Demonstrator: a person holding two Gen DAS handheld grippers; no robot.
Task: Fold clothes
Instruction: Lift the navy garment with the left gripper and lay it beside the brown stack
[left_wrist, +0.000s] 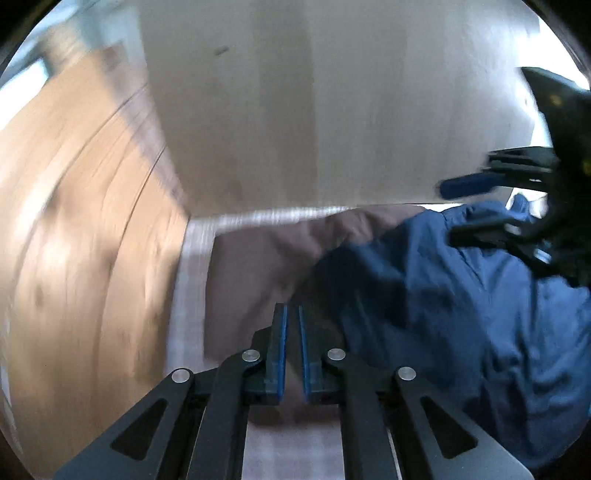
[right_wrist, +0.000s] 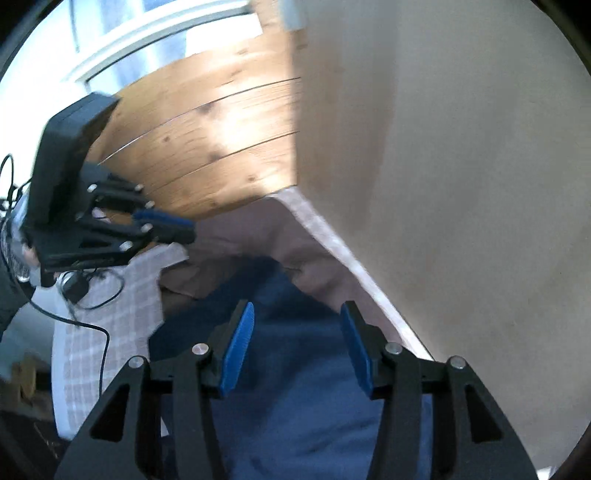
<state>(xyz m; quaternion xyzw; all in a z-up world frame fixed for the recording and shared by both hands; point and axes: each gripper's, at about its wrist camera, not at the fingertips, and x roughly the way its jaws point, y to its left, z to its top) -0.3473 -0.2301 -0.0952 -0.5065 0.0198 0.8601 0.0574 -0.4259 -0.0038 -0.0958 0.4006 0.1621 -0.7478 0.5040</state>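
Hovering with pads parted, the right claw (right_wrist: 297, 334) has the blue garment (right_wrist: 295, 387) directly beneath and ahead — the nearer arm. The left claw (left_wrist: 291, 325), pads almost together with nothing visibly between them, sits off the garment's left edge, over the pink cloth (left_wrist: 258, 266).

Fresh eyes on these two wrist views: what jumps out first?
The crumpled blue garment dominates, lying right under the open right hand-held gripper in its own view. Behind it, a mauve garment lies bunched on the checked cloth by the plain wall. The left hand-held gripper has its blue pads nearly together with nothing visibly between them.
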